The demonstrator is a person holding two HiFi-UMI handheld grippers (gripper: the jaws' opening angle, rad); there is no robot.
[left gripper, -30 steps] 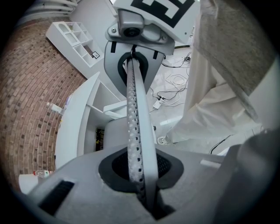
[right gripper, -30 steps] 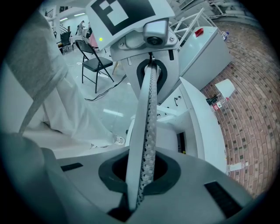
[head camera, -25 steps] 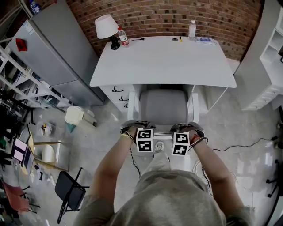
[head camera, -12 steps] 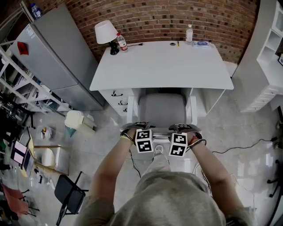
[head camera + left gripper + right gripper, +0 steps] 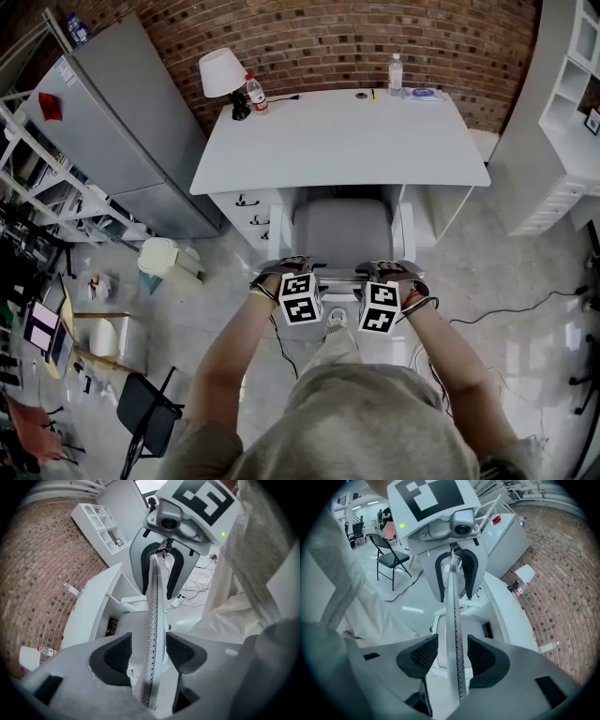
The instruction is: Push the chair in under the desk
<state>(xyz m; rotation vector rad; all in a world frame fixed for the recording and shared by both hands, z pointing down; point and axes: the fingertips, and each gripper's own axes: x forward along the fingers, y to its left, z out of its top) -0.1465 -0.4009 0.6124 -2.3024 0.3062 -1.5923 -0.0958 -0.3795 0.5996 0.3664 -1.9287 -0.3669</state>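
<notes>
While chair (image 5: 342,230) sits partly under desk (image 5: 342,136), drawers (image 5: 248,211) shut (beside it)

No text, brand or number is legible to us in any view. The only signs are black-and-white square markers on the marker cube (image 5: 300,298) of the left hand-held gripper (image 5: 149,654) and on that of the right hand-held gripper (image 5: 451,656). The bottle (image 5: 254,94) at 10 o'clock on the desk (image 5: 337,141) has a red label; its print is too small to read.
</notes>
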